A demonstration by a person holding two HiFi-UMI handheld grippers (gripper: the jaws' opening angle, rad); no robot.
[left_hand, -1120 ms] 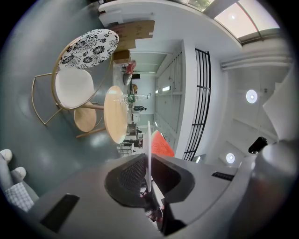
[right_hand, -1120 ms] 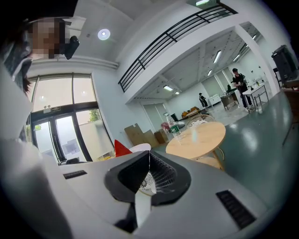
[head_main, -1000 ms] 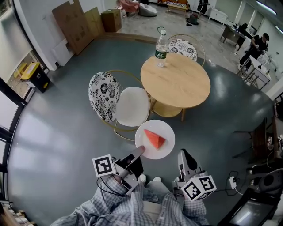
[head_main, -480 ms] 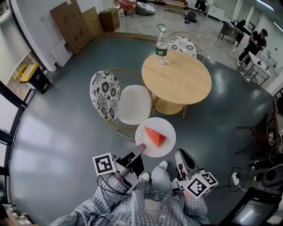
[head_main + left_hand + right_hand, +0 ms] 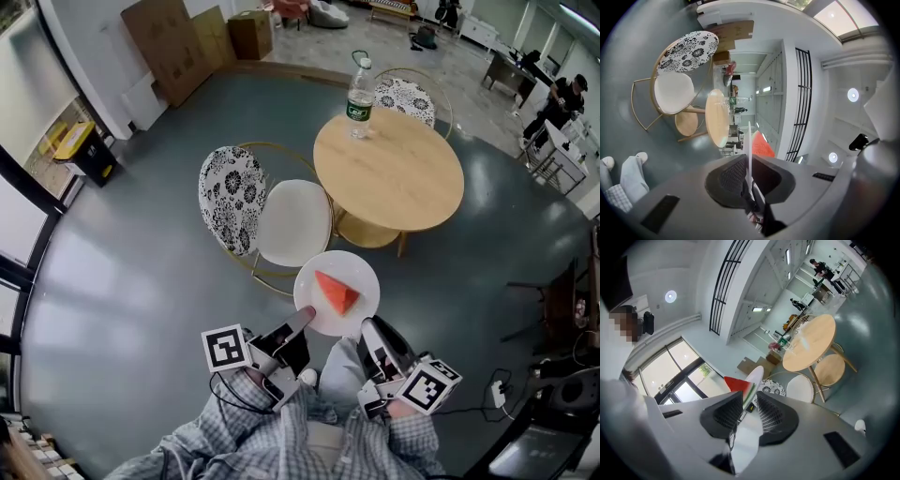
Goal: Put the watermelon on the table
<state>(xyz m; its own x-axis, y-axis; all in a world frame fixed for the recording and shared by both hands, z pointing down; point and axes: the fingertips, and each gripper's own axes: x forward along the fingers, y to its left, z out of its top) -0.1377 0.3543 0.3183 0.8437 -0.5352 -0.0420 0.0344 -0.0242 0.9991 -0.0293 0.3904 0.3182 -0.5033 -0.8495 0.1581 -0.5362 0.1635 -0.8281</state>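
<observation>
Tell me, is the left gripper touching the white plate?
Touching. In the left gripper view, the left gripper has both fingers pinching the white plate.

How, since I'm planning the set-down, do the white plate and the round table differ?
The white plate hangs in the air, clamped by the left gripper; the round table stands on the floor. The plate carries a watermelon slice, the table a water bottle. Both are round.
</observation>
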